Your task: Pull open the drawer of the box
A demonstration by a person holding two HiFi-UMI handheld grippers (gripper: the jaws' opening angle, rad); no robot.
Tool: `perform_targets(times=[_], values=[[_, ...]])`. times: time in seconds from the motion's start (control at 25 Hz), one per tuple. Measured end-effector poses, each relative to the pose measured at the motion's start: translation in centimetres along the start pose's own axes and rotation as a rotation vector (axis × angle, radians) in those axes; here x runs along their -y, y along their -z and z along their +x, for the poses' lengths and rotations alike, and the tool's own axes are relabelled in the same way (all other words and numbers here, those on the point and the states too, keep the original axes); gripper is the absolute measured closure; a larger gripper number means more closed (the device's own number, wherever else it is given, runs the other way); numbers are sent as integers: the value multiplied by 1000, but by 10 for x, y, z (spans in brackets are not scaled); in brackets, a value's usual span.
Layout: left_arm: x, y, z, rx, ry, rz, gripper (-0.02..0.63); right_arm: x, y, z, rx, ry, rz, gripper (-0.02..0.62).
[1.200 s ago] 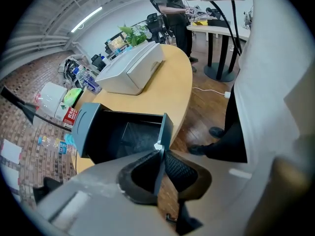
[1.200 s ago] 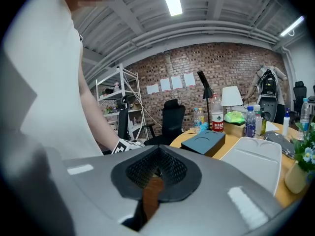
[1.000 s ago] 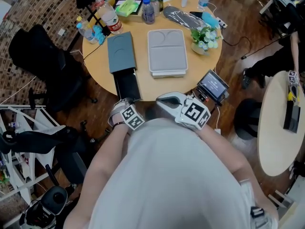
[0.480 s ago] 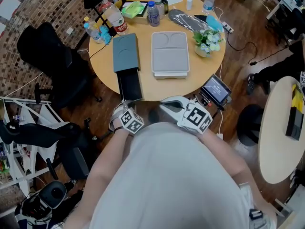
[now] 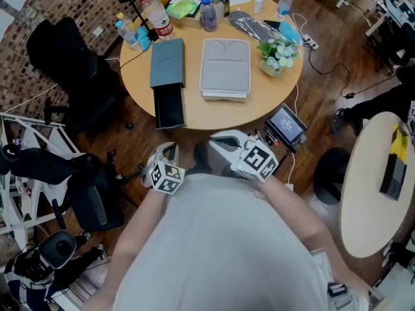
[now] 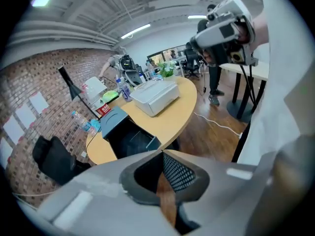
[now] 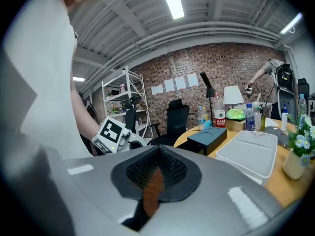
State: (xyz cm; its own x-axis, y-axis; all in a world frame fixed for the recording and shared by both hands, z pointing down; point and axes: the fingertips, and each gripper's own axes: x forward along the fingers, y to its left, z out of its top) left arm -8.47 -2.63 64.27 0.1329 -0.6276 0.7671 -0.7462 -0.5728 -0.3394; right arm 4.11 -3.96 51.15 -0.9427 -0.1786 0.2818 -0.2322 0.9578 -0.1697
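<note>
The dark box [image 5: 167,62] sits on the left side of the round table [image 5: 217,114], and its drawer [image 5: 170,107] is already slid out toward the person, its front just about at the table's edge. It looks black and empty inside. The left gripper [image 5: 168,151] hangs off the table near the person's body, well apart from the drawer. Its jaws have just been closing, and now they meet with nothing between them. The right gripper [image 5: 217,141] is also on the near side of the table edge, jaws together and empty.

By my reading, the pull itself looks done. If more travel is wanted, the front lip is the place to take hold, squarely and in the middle. Then draw straight back along the box's length, with no sideways tug. The box could skate across the smooth tabletop, so the free gripper should brace its lid. Go easy as well: the drawer's front is already near the rim, and a long pull could bring it right out of the box.
</note>
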Motion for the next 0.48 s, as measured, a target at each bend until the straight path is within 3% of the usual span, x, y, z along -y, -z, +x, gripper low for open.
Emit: perform_targets(times=[0.24, 0.48], values=[[34, 1, -28, 79, 62, -184, 601, -13, 2, -3, 16, -13, 22, 596], [35, -21, -55, 202, 165, -325, 600, -30, -1, -1, 20, -12, 26, 596]])
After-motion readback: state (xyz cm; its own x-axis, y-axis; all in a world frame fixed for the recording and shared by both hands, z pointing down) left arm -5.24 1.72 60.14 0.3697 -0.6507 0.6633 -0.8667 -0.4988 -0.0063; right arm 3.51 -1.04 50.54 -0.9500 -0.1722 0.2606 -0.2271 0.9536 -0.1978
